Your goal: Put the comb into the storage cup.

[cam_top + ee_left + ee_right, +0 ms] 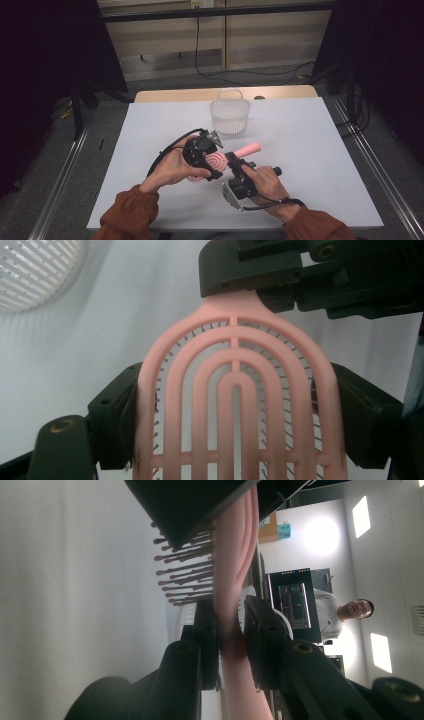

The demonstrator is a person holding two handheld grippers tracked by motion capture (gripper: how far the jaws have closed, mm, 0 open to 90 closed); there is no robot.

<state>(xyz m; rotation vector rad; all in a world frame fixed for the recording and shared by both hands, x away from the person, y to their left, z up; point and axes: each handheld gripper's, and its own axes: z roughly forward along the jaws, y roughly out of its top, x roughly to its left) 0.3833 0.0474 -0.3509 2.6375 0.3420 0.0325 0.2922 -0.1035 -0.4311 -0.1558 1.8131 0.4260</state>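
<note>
A pink hairbrush (248,149) with wire bristles is held just above the white table (310,150), its handle pointing to the far right. My left gripper (212,162) is shut across the brush's wide vented head (235,390), one jaw against each side edge. My right gripper (235,161) comes from the near side and is shut on the narrow neck where head meets handle. In the right gripper view the brush (232,570) runs edge-on between the two pads of that gripper (231,630), bristles to the left. In the left gripper view the right gripper (270,285) grips the neck.
A white slotted basket (230,116) with a handle stands at the table's far middle, beyond the brush, and sits at the upper left of the left gripper view (35,270). Bare white table surrounds both hands. A person sits by a monitor (295,605) in the background.
</note>
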